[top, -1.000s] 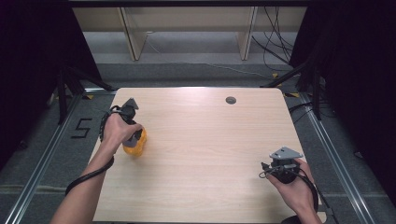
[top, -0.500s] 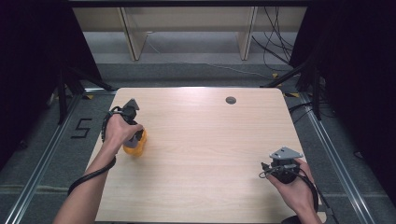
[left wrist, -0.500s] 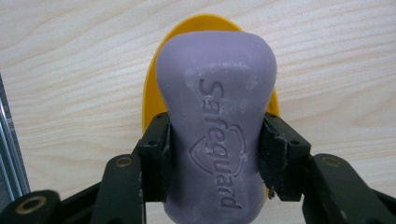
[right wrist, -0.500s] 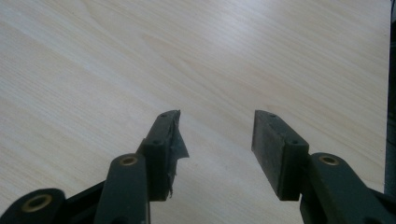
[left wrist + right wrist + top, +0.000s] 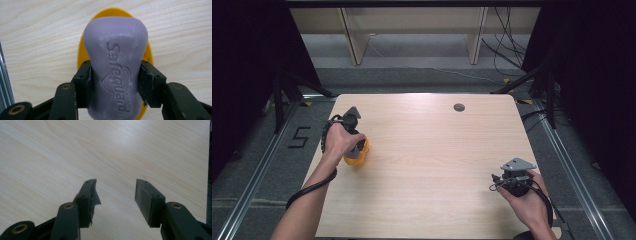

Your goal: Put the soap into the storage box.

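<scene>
Left gripper view: my left claw clamps the purple soap bar at its waist, over the yellow dish on the worktop. Lift straight up, I judge, keeping the squeeze even so the bar cannot slip. Right claw gapes, holding nothing.

"Safeguard" with shield emblem embossed on purple soap bar, between left claw pads. "5" marked on floor, left of left claw.

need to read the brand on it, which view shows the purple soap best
The left gripper view: the soap is close up, its stamped "Safeguard" readable, pinched by the left hand-held gripper over a yellow dish. The high view gives just a small sliver of it under the hand.
</scene>
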Tool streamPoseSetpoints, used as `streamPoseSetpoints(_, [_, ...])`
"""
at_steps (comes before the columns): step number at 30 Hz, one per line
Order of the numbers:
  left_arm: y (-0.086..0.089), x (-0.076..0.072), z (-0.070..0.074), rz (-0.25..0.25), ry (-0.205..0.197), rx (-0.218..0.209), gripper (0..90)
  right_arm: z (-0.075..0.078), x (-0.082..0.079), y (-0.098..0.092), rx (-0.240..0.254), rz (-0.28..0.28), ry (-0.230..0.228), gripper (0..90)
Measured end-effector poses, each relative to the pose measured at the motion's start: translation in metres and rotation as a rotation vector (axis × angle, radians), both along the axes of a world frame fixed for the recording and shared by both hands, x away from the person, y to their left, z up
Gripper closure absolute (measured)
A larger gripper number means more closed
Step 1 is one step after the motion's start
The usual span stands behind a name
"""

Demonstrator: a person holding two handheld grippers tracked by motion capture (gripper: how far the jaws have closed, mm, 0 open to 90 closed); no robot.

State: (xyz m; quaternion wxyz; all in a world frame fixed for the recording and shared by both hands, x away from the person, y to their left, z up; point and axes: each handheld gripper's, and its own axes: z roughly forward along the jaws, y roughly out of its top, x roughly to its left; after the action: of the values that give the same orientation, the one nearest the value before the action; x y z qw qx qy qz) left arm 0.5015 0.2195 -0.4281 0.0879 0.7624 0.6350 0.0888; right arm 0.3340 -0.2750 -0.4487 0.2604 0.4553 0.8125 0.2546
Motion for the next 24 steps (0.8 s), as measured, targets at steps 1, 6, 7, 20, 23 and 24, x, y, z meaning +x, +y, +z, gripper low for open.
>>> streamPoseSetpoints(1, [0.0001, 0.0001, 0.0001, -0.002, 0.002, 0.0, 49.2, 0.0, 0.0, 0.0, 0.0, 0.0, 0.0, 51.9])
streamPoseSetpoints(6, [-0.0005, 0.0004, -0.0018, 0.007, 0.004, -0.003, 49.2, 0.0001, -0.0002, -0.0001, 0.0, -0.001, 0.001, 51.9])
streamPoseSetpoints(7, [-0.0013, 0.0003, -0.0033, 0.02, -0.006, -0.004, 49.2, 0.0001, -0.0003, -0.0001, 0.001, -0.002, 0.002, 51.8])
streamPoseSetpoints(20, [0.0006, 0.0007, -0.0051, -0.005, 0.021, 0.004, 49.1, 0.0, 0.0, 0.0, -0.001, 0.001, 0.0, 51.9])
streamPoseSetpoints(23, [-0.0002, 0.0008, -0.0057, -0.005, 0.019, 0.004, 49.2, -0.0001, 0.0, 0.0, -0.001, 0.002, 0.0, 51.9])
streamPoseSetpoints(24, [-0.0005, 0.0008, -0.006, -0.006, 0.019, 0.006, 49.2, 0.0, -0.0004, 0.0003, 0.002, -0.002, 0.005, 51.9])
